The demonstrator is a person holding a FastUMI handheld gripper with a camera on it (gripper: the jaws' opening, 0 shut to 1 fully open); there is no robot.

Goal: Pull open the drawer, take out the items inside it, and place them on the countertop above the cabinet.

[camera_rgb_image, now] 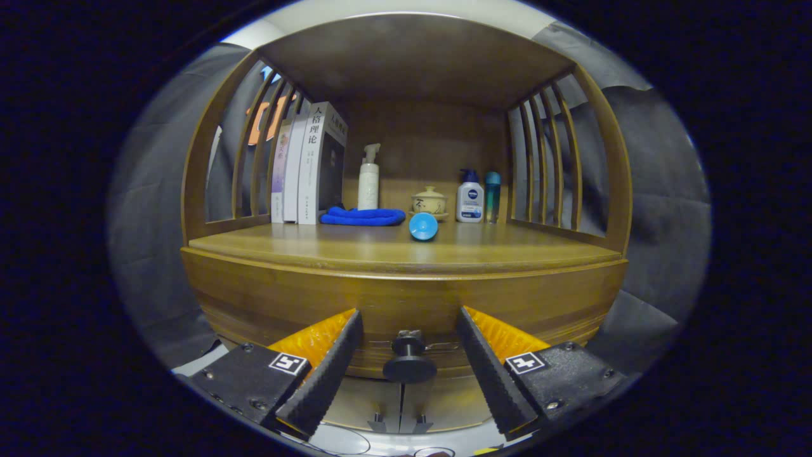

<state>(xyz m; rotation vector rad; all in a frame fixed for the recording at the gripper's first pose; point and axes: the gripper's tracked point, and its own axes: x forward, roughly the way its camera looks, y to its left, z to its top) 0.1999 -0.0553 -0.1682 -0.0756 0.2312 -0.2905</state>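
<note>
Drawer point(406, 317) sits flush in the cabinet front, its knob point(408, 363) between the spread fingers of the released claw point(409, 330); a blue ball point(423, 226) lies on the table point(355, 247) above; whether opening comes next or the drawer is already emptied and closed, I cannot tell.

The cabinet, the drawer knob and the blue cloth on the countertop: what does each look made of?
The cabinet looks like brown wood with a smooth, slightly glossy finish; grain shows and the countertop reflects light. The drawer knob, between the open fingers of the hand-held gripper, is dark and matte, metal or plastic, hard to tell. The blue cloth looks soft and plush, likely microfibre, folded in thick rolls.
</note>
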